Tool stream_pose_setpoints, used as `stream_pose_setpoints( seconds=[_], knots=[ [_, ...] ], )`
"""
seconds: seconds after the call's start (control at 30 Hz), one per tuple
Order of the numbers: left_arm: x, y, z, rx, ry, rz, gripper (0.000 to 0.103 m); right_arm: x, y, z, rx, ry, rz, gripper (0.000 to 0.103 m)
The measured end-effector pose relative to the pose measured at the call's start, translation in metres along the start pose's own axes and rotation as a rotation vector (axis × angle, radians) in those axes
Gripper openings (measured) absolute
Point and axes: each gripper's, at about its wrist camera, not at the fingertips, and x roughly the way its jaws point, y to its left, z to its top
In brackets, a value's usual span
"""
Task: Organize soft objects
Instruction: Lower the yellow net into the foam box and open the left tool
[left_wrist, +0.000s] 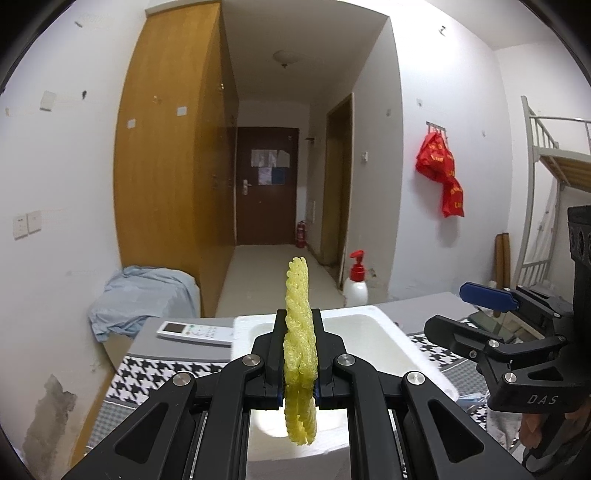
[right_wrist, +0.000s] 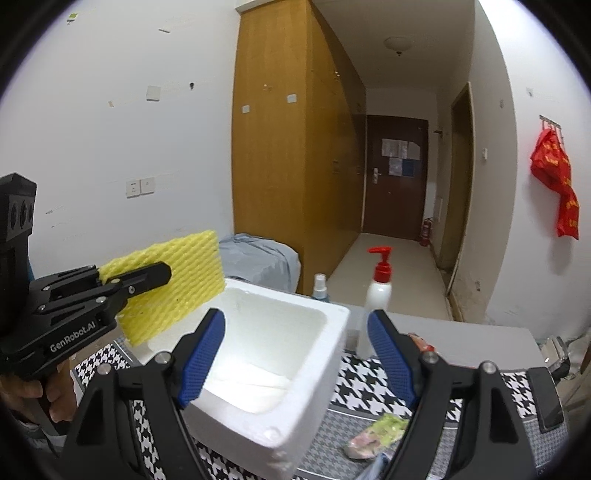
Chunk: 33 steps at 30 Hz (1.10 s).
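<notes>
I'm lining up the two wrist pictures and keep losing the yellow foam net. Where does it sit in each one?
Left wrist view: yellow foam net stands edge-on at bottom centre, clamped in the left gripper.
Right wrist view: the net shows broadside at middle left, above the near-left corner of the box.
Shared landmark: white foam box, directly behind or beside the net.

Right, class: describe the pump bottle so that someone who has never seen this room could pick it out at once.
Start at the white foam box on the houndstooth cloth. Just past its far right corner stands the pump bottle, upright on the table. Its white body and red pump head set it apart from the smaller, blue-tinted spray bottle behind the box.
</notes>
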Motion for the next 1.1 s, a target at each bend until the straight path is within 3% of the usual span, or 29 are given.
stream_pose_setpoints(
  seconds=[0.6, 0.63, 0.67, 0.7, 0.73, 0.77, 1.1],
  knots=[
    [0.026, -0.023, -0.002, -0.002, 0.05, -0.012, 0.014, -0.015, -0.028, -0.014, 0.027, 0.004, -0.053, 0.083],
    [0.027, -0.024, -0.002, -0.006, 0.054, -0.01, 0.027, -0.016, -0.029, -0.014, 0.029, 0.005, -0.056, 0.083],
    [0.028, -0.024, -0.003, -0.008, 0.054, -0.004, 0.052, -0.016, -0.029, -0.015, 0.029, 0.005, -0.057, 0.083],
    [0.027, -0.025, -0.003, -0.008, 0.046, 0.013, 0.069, -0.016, -0.029, -0.015, 0.029, 0.004, -0.058, 0.083],
    [0.025, -0.024, -0.003, -0.008, 0.03, 0.035, 0.093, -0.017, -0.03, -0.015, 0.03, 0.002, -0.06, 0.083],
    [0.023, -0.025, -0.004, -0.007, 0.013, 0.048, 0.099, -0.018, -0.031, -0.015, 0.032, 0.002, -0.061, 0.083],
    [0.011, -0.029, -0.006, 0.001, -0.014, 0.077, 0.102, -0.028, -0.035, -0.018, 0.04, -0.013, -0.07, 0.083]
  ],
)
